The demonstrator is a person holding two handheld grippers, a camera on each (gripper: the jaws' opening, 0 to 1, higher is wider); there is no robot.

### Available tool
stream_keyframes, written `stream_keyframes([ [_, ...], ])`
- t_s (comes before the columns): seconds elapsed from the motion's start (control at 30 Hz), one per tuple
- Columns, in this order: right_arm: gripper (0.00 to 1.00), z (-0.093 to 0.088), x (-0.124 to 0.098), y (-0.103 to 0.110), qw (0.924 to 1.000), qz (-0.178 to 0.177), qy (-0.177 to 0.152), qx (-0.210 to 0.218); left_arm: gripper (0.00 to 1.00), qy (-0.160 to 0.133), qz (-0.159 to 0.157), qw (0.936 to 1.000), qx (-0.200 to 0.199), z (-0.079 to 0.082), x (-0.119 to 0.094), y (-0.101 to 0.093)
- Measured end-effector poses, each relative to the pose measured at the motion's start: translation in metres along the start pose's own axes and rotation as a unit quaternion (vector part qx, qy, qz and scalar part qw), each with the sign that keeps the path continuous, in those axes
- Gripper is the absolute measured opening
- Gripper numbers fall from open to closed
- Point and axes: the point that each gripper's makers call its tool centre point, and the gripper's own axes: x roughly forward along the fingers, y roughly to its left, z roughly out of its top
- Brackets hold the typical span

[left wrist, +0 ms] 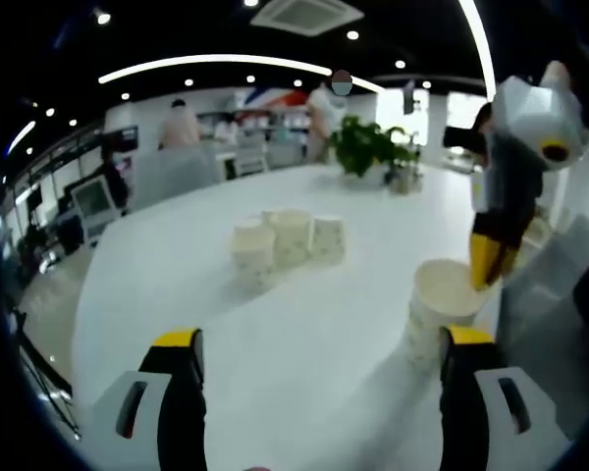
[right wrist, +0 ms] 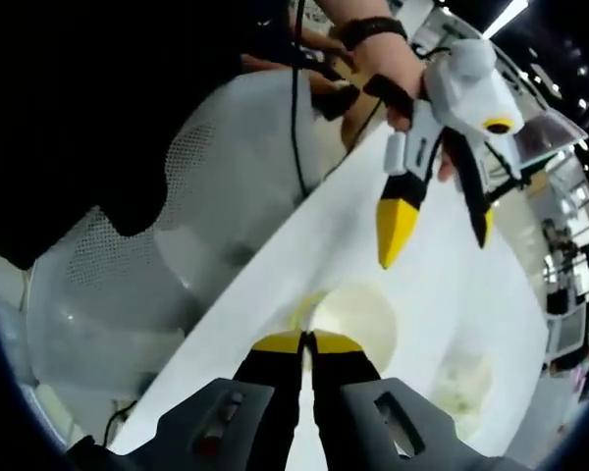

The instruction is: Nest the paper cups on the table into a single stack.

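Three paper cups point(left wrist: 288, 240) are grouped mid-table point(left wrist: 275, 343), and one stack of cups point(left wrist: 440, 312) is placed at the edge. The stack's rim is pinched by the closed right gripper point(right wrist: 307, 342); the left gripper point(left wrist: 322, 339) is held wide open with nothing in it.

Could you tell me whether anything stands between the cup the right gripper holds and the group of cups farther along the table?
Nothing visible does. Bare table lies between the held cup, pinched by the right gripper, and the clustered cups.

Each gripper is a pale grey faceted shell with black jaws capped in yellow: the left gripper point(right wrist: 437, 235) beside the white table point(left wrist: 304, 324), the right gripper point(right wrist: 307, 343) likewise; a black cable and black wrist strap point(right wrist: 371, 29) above the left one
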Motion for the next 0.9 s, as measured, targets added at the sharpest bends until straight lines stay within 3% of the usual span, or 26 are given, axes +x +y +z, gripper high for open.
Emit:
stream_keyframes([
  [0.8, 0.03, -0.0053, 0.0082, 0.0052, 0.9999, 0.009, 0.010, 0.010, 0.99, 0.001, 0.002, 1.0000, -0.006, -0.0033, 0.0009, -0.0003],
  [0.9, 0.03, -0.0027, 0.0045, 0.0035, 0.9995, 0.001, 0.000, 0.030, 0.99, 0.000, 0.001, 1.0000, -0.005, -0.0031, 0.0009, -0.0004],
])
